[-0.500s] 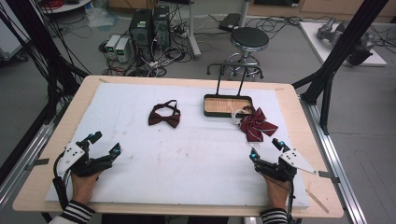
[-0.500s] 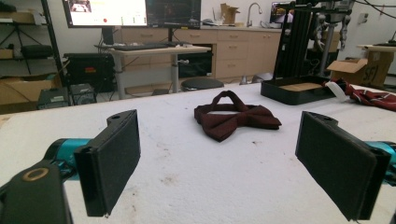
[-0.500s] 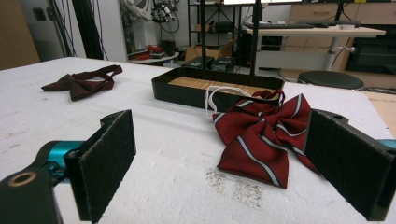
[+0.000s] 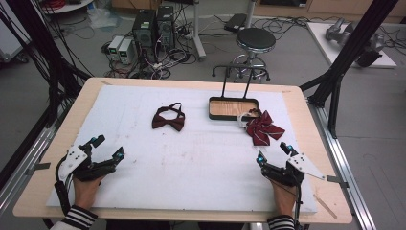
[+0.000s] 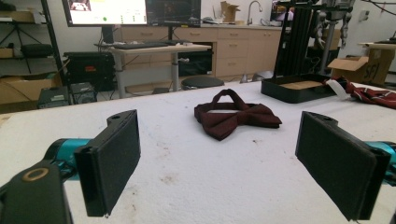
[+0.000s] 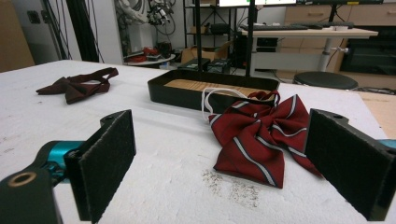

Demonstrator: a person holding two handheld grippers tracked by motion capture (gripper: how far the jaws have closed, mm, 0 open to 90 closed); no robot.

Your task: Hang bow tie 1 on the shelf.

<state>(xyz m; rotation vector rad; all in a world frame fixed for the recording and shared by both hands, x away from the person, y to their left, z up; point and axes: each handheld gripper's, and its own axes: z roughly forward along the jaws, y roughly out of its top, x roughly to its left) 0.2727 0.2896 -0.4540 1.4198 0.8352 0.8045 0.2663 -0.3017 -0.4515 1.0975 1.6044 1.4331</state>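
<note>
A person seated at a wooden table (image 4: 297,98) rests both hands on a white pad (image 4: 201,158), each holding a two-jaw gripper with its jaws spread wide and nothing between them. The left gripper (image 4: 106,146) sits at the pad's near left corner, the left hand (image 4: 86,184) behind it in a striped cuff; the right gripper (image 4: 273,152) sits at the near right, its grey plate tilted outward above the right hand (image 4: 283,196). A dark maroon bow tie (image 4: 168,119) lies flat near the middle of the pad's far half, its neck strap looped behind it, well apart from both grippers; in the left gripper view it lies ahead between the two black pads (image 5: 112,161). A red striped bow (image 4: 262,128) lies on the right side of the pad, ahead of the right gripper and just beside the near right corner of a black tray (image 4: 210,108), which has a wooden floor and a tall wire handle rising at its back. In the right gripper view the bow (image 6: 259,135) lies spread just ahead of the open jaws, its white elastic loop (image 6: 208,100) lying up against the tray (image 6: 187,95) wall. Beyond the table stand a stool (image 4: 256,40) and computer boxes (image 4: 153,26) amid cables on the floor.
</note>
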